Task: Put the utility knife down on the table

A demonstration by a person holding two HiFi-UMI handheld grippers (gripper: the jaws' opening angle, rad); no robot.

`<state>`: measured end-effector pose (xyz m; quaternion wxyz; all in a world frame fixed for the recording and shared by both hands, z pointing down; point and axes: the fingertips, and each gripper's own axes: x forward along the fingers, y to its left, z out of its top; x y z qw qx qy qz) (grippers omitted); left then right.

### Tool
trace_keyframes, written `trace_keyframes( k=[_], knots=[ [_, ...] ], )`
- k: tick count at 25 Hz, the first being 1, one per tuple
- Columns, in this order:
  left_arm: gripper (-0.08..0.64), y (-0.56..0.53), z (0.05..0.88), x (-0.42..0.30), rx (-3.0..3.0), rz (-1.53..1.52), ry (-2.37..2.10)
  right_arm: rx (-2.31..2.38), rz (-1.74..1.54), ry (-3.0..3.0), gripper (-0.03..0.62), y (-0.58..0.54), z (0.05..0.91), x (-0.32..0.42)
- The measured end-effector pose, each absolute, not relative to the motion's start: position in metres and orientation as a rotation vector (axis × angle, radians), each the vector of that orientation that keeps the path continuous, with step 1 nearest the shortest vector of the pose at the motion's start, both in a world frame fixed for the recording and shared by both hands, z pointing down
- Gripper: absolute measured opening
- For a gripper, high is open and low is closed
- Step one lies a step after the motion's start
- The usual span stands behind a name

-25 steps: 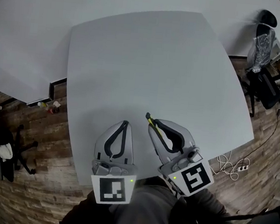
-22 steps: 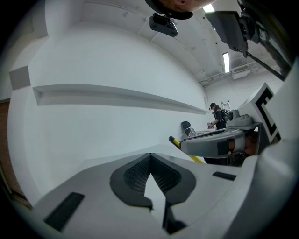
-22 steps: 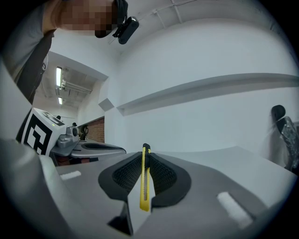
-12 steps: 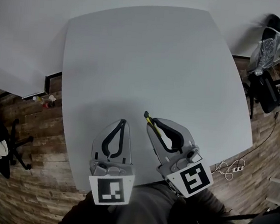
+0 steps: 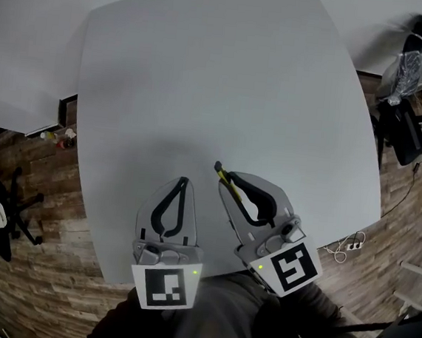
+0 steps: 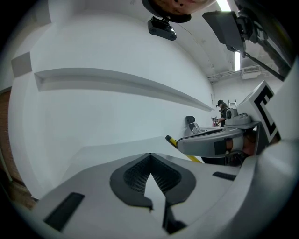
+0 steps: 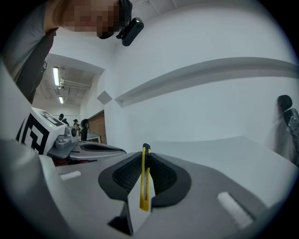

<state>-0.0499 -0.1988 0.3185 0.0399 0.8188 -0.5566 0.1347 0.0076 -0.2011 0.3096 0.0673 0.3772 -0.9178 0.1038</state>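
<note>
- The table (image 5: 226, 92) is a broad, pale grey slab with nothing lying on it. The task's end state, the knife at rest on this surface, is not yet reached.
- The right gripper (image 5: 223, 178) hangs over the table's near edge, a little right of that edge's middle. Its jaws are clamped on the utility knife, the ribbed pads pressing its flat sides (the right gripper view shows this plainly).
- The left gripper (image 5: 183, 181) sits just beside it, also over the near edge. Its jaws are closed tip to tip with nothing between them, and it appears to have no part in this step.
- The utility knife (image 7: 144, 179) is a slim yellow tool standing on edge in the right jaws, its dark tip poking out past the fingertips toward the table's far edge. It looks to be held clear of the surface, though how high I cannot tell.
- As I judge it, the carry is done. Lowering the knife to the tabletop, letting the jaws part and drawing the gripper away remain.
</note>
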Motion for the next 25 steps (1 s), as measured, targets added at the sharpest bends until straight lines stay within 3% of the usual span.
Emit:
trace_keyframes(
  k=[25],
  knots=[
    [0.0, -0.212, 0.364, -0.036, 2.455, 0.466, -1.642, 1.092, 0.431, -2.711, 0.052, -0.218, 0.364, 0.016]
  ],
)
